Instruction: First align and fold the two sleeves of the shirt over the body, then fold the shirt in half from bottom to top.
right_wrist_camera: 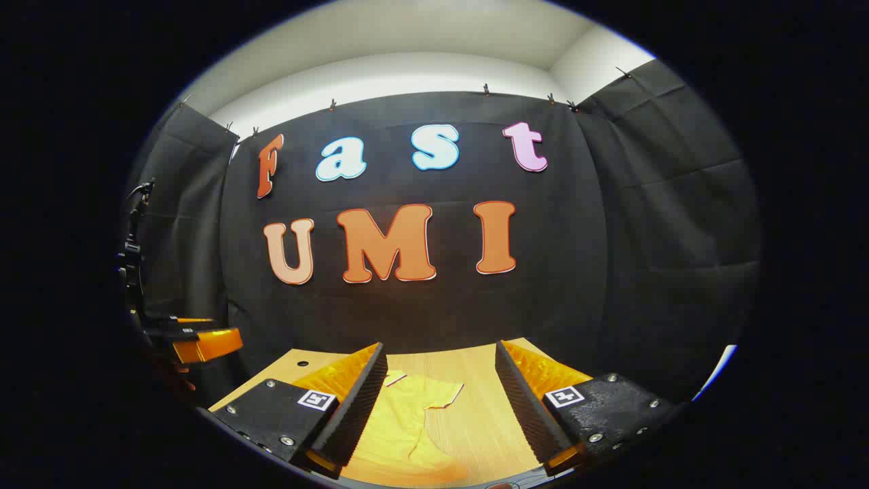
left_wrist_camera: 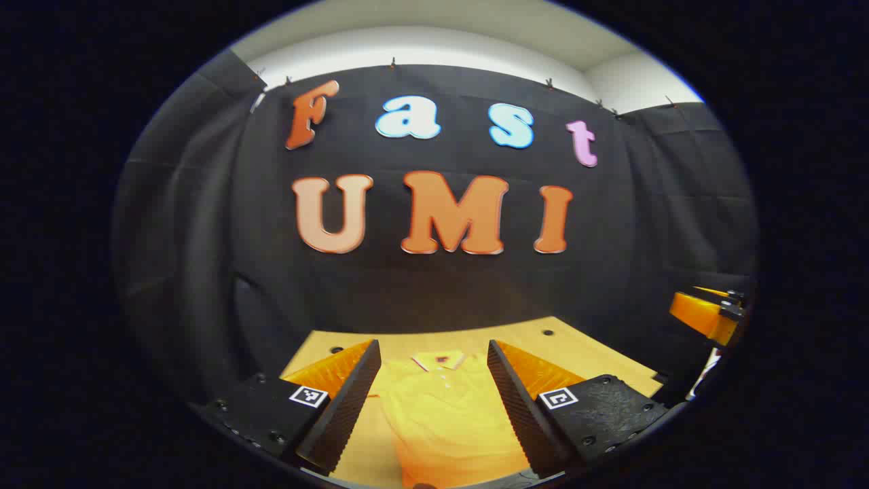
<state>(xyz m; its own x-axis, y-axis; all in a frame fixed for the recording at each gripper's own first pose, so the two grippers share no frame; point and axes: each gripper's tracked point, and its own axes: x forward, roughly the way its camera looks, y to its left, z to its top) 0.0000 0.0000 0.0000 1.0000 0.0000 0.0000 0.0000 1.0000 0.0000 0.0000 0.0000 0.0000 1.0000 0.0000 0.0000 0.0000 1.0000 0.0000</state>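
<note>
In the left gripper view we see the yellow shirt [left_wrist_camera: 445, 407] lying flat on the wooden table [left_wrist_camera: 584, 353], collar [left_wrist_camera: 440, 360] at the far end, body running toward us between the fingers of our left gripper [left_wrist_camera: 434, 401], which stands wide apart above it, holding nothing. In the right gripper view one short sleeve [right_wrist_camera: 434, 394] spreads sideways between the parted fingers of our right gripper [right_wrist_camera: 441, 407], also holding nothing.

A plain yellow shirt [left_wrist_camera: 445, 407] lies on a light wood-grain table [right_wrist_camera: 482, 407].
</note>
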